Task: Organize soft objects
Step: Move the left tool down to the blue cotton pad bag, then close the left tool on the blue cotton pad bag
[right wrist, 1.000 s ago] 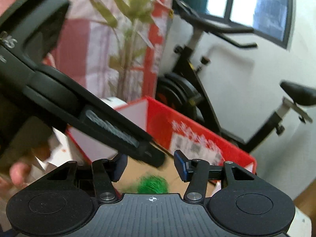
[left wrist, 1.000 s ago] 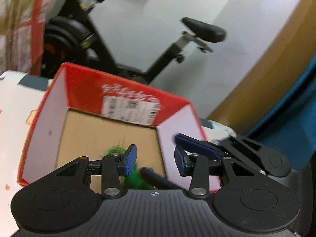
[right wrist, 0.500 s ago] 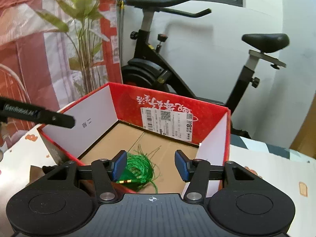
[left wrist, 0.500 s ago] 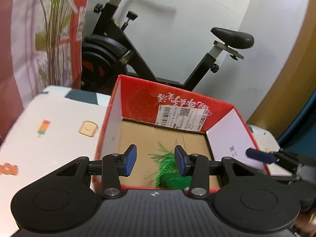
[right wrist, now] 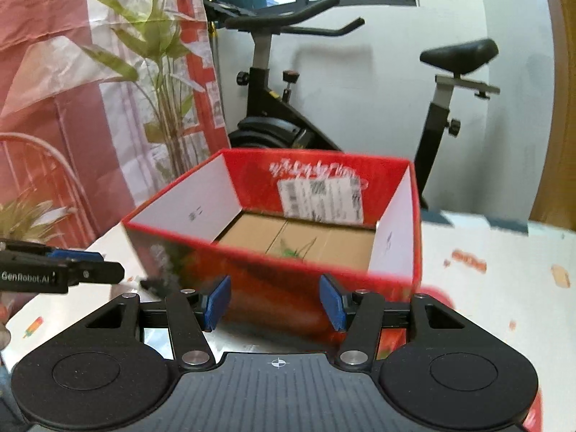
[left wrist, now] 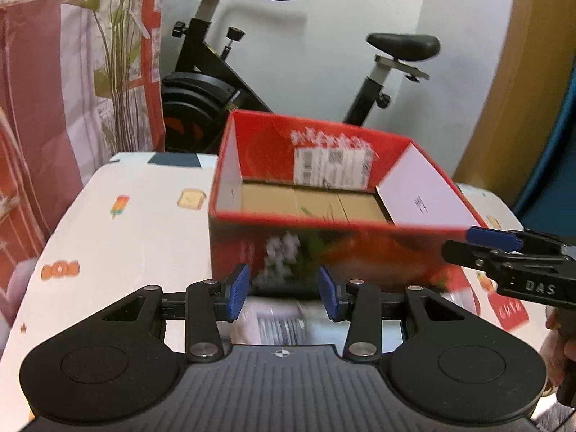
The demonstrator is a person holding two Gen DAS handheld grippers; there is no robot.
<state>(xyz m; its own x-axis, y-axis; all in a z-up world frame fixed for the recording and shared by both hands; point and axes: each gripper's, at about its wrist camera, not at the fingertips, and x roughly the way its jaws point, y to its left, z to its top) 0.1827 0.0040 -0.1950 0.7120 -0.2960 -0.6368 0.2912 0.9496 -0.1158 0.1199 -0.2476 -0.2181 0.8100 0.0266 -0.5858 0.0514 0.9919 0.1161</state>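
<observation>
Tongs: left [left wrist: 283, 295], right [right wrist: 275, 302] both agape, empty | green tuft [right wrist: 293, 250], blurred, inside red box [right wrist: 273, 284] beyond.

Two close wrist views, both toward the red box [left wrist: 324, 252] [right wrist: 288, 280].

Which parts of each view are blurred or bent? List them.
Left wrist view: the red box and its label are smeared by motion, the gripper sharp. Right wrist view: the box is smeared too, and the fisheye bends the wall.
</observation>
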